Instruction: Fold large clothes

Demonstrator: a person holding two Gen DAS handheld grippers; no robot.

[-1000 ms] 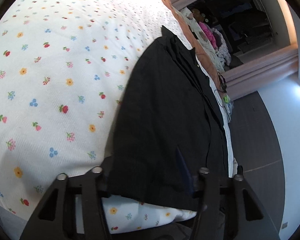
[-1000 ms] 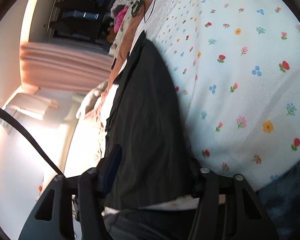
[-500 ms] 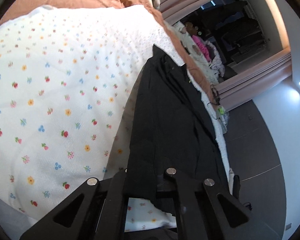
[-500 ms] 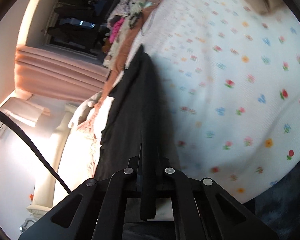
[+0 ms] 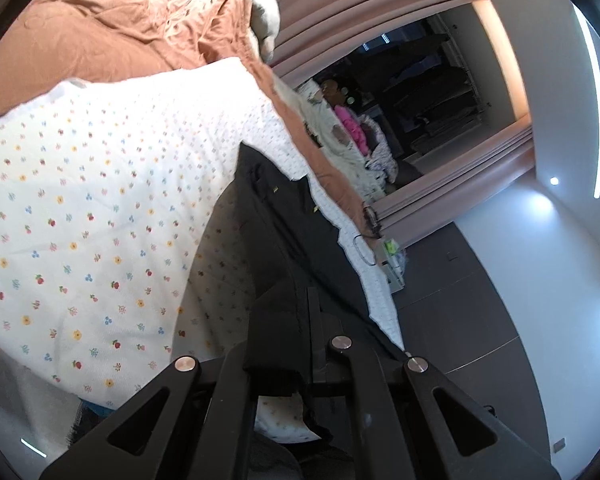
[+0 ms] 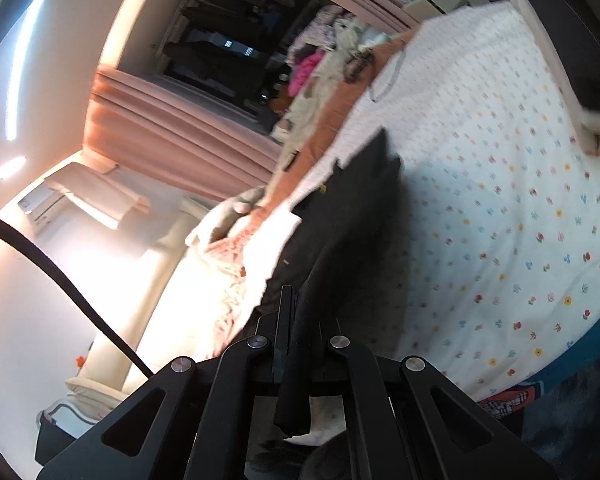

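A large black garment [image 5: 284, 240] lies stretched along the edge of a bed covered with a white floral sheet [image 5: 100, 208]. My left gripper [image 5: 300, 344] is shut on the garment's near edge and holds it lifted off the sheet. In the right wrist view the same black garment [image 6: 352, 216] runs away from me, and my right gripper [image 6: 296, 340] is shut on its other near corner, also raised. The far end of the garment still rests on the floral sheet [image 6: 500, 200].
A rust-brown blanket [image 5: 120, 36] covers the bed's far part. A pile of clothes with a pink item [image 5: 352, 128] lies at the far end. Pink curtains [image 5: 380, 4] hang beyond; dark floor [image 5: 460, 320] lies beside the bed.
Both grippers went from open around the garment's near edge to shut on it, then rose and lifted that edge off the sheet.
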